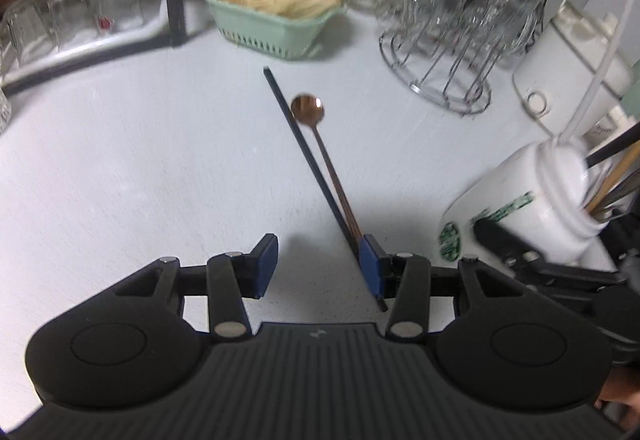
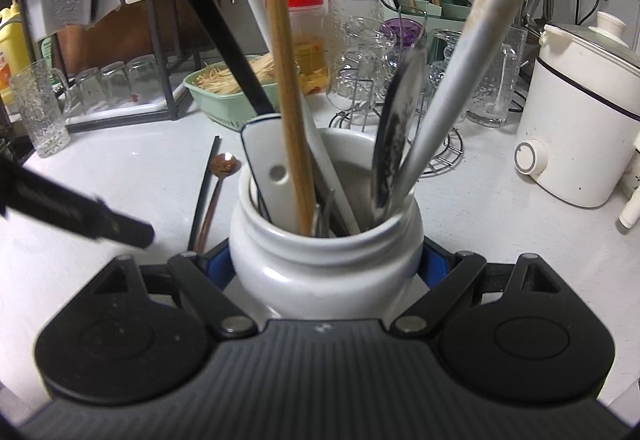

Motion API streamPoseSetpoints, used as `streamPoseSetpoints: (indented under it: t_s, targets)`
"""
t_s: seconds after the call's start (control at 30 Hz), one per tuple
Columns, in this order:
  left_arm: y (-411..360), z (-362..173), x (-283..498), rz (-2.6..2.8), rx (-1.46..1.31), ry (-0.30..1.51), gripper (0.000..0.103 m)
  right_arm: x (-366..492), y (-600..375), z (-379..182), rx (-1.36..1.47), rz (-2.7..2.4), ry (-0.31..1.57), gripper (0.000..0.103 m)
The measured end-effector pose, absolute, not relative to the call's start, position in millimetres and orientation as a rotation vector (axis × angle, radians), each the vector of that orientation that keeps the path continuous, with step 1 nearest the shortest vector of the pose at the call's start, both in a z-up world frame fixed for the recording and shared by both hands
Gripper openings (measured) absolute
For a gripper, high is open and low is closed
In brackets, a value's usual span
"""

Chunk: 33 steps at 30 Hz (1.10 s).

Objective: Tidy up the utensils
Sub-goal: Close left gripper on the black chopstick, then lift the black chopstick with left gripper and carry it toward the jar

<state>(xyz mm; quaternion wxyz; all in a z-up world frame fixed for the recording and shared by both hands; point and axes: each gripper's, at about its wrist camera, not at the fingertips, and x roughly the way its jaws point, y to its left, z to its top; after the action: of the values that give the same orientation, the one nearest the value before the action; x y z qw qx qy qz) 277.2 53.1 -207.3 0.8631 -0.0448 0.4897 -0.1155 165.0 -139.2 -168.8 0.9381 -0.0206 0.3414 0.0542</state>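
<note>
Your right gripper (image 2: 326,268) clamps the white jar (image 2: 326,252) at lower centre, steadying it for loading. Your left gripper (image 1: 318,264) is open over the counter; the copper spoon (image 1: 320,144) and 1 black chopstick (image 1: 304,156) lie centre-frame, beside its right pad.

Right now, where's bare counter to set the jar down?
Free: the wide patch left of the black chopstick and copper spoon, up to the green basket and tumbler rack. Crowded: right side, between the wire glass stand, white cooker and jar.
</note>
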Motion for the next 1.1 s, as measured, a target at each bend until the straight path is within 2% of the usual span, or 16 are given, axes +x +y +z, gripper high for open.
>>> streamPoseSetpoints:
  t_s: [0.13,0.17,0.33,0.53,0.77,1.1]
  targets:
    - [20,-212,263,-0.300,0.110,0.964,0.051,165,-141,-169,-0.041,0.119,0.695,0.091]
    - [13,-213,261,-0.309,0.133,0.966,0.047,165,-141,-169,-0.042,0.122,0.694,0.091]
    - [15,-230,265,-0.258,0.067,1.031,0.047,164,-143,-170,-0.039,0.118,0.692,0.091]
    - [15,-228,267,-0.243,0.022,1.015,0.043,164,-145,-169,-0.042,0.130,0.694,0.091]
    - [2,-229,269,-0.177,0.073,1.023,0.008,164,-145,-169,-0.047,0.142,0.696,0.091]
    - [16,-226,245,-0.103,-0.015,1.055,0.004,164,-146,-168,-0.066,0.176,0.699,0.091]
